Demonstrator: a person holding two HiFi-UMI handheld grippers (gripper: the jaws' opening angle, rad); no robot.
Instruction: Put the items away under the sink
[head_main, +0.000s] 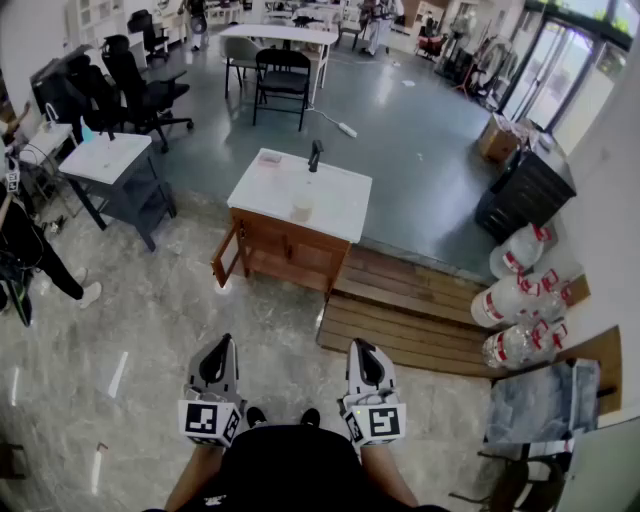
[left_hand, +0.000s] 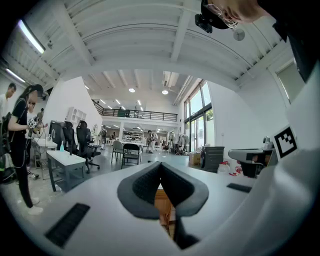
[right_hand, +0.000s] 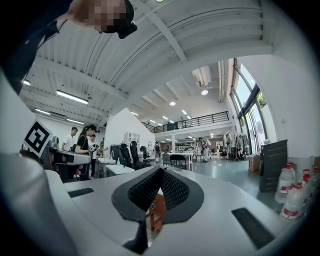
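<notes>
Wooden sink cabinet (head_main: 290, 250) with a white top, its door ajar; we held the left gripper (head_main: 221, 348) and the right gripper (head_main: 362, 350) level, jaws closed on nothing.

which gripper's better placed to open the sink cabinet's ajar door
Likely left: the ajar door hangs on the left side of the sink cabinet, nearer the left gripper. Both grippers are shut, empty.
</notes>
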